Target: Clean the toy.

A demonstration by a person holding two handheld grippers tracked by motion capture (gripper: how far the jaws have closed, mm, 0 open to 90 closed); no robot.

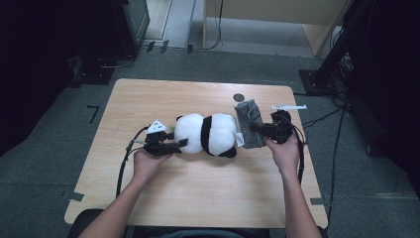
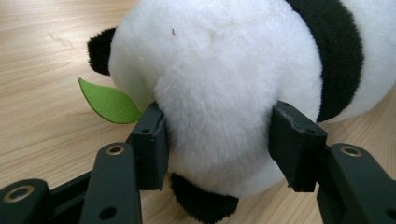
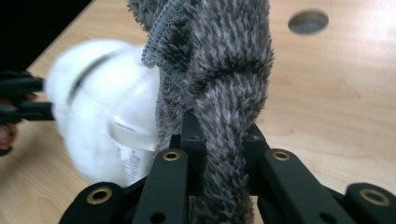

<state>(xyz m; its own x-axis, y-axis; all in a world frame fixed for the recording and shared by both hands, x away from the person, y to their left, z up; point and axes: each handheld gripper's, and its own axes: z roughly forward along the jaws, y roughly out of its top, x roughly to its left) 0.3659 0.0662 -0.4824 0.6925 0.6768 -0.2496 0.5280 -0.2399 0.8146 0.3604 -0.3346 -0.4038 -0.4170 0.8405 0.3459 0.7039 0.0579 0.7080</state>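
High view findings: a plush panda [image 1: 207, 134] lies on its side on the wooden table [image 1: 198, 198], between the two claws. Left gripper [image 1: 179, 145] has its jaws partly open and pressed into the white plush at one end of the toy; in the left gripper view both pads dent the fur, with a green felt leaf [image 2: 109, 102] just outside the left-hand jaw. Right gripper [image 1: 258, 130] is closed tight on a fold of grey shaggy cloth [image 1: 249, 124], which rises from between its jaws beside the panda's other end. White sewn-in label [image 3: 132, 151] sits just left of that claw. Assessment: both grips are secured; the cloth is lifted but not yet laid over or worked against the toy. The panda is blurred in the right gripper view, so contact between cloth and toy cannot be confirmed. Covering or wiping the panda appears outstanding.
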